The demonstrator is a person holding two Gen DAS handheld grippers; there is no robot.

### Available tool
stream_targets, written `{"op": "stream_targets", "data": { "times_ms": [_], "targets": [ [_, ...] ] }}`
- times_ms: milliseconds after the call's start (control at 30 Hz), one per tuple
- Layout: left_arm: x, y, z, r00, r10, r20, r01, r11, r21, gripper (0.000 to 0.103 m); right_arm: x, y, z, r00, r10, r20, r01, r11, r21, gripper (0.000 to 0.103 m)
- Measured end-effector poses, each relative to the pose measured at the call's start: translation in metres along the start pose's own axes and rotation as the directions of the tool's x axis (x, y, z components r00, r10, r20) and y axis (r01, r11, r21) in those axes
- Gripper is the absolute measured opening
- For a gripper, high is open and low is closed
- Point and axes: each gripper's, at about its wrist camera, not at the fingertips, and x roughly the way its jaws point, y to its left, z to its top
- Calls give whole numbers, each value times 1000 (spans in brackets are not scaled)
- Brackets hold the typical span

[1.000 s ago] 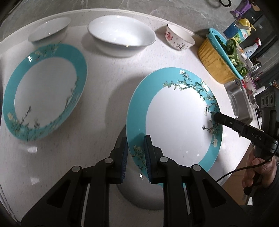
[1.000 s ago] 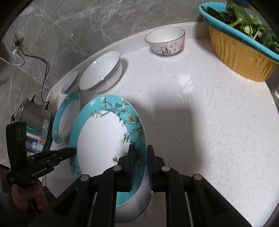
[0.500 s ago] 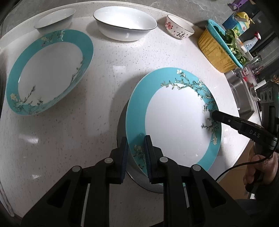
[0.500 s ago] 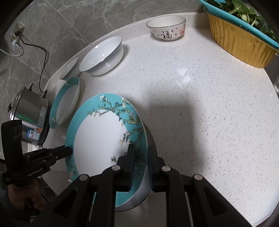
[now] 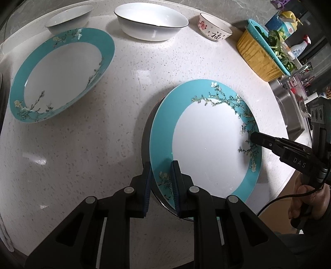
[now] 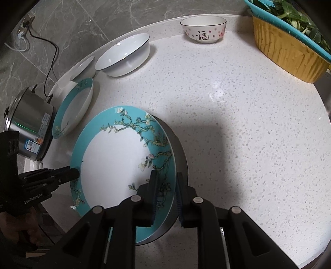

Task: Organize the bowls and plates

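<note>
A teal-rimmed floral plate (image 5: 206, 140) is held above the white counter by both grippers. My left gripper (image 5: 161, 182) is shut on its near rim. My right gripper (image 6: 166, 192) is shut on the opposite rim (image 6: 163, 161). A second matching teal plate (image 5: 60, 72) lies on the counter to the left, also in the right wrist view (image 6: 72, 109). At the back stand a small shallow white bowl (image 5: 68, 18), a large white bowl (image 5: 151, 22) and a small flowered bowl (image 5: 215, 33).
A yellow basket with a teal colander of greens (image 5: 262, 53) stands at the back right by a steel sink (image 5: 289, 103). A steel rice cooker (image 6: 29, 126) sits at the counter's left end. The counter edge (image 5: 275, 186) runs close on the right.
The held plate has risen higher off the counter, with both grippers still clamped on it. The dishes on the counter have not moved.
</note>
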Motion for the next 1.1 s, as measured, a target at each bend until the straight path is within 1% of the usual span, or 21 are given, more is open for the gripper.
{"op": "stream_targets", "data": {
  "times_ms": [133,267,400,567,733,900,1000,1100],
  "targets": [
    [7,-2,-1,1000,5,-16,-5,1000,2,16,2,2,-2,1000,-27,3,27,999,-23,18],
    [9,-4,1,1000,8,-11,-8,1000,3,16,3,3,-4,999,-47,9,47,998,-44,19],
    [10,-6,2,1000,16,-11,-15,1000,8,16,3,8,-4,996,-87,23,89,992,-92,19],
    [12,-8,5,999,31,-14,-31,999,24,16,5,17,-7,986,-163,46,169,970,-173,18],
    [14,-15,6,999,50,-7,-49,998,42,17,8,27,-11,969,-234,75,246,934,-260,17],
    [17,-18,8,998,67,-2,-66,996,60,19,9,32,-12,960,-262,94,279,912,-300,17],
    [18,-22,8,996,85,4,-85,994,75,20,10,35,-12,958,-269,102,288,906,-311,17],
    [19,-21,10,996,88,6,-88,993,78,21,11,37,-13,954,-277,112,299,897,-325,17]
  ]
}}
